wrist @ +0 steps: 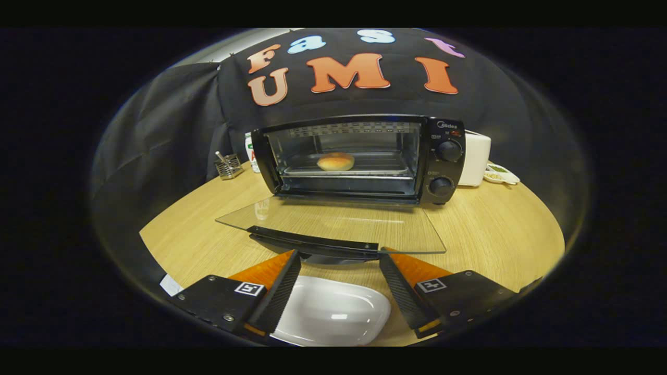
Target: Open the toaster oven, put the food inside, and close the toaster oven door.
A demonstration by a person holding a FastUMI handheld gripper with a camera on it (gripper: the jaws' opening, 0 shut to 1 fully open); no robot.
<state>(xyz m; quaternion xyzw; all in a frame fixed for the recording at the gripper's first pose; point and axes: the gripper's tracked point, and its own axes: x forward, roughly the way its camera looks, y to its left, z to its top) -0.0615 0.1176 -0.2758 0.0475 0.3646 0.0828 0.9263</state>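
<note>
The gripper [340, 260] is spread wide and holds nothing, its tips just under the handle [312, 239] of the toaster oven's [359, 156] lowered glass door [333, 221], mid-frame. A bun [335, 161] sits on the tray [365, 169] inside. A white dish [331, 312] lies between the fingers; a cutlery holder [228, 165] stands left of the oven and a white appliance [475, 156] right.

Hand-held gripper [340, 258] level, pointing forward. Fingers [284, 284] spread wide apart, angled inward toward the tips, nothing clamped between them. Both fingertips free, no contact.
</note>
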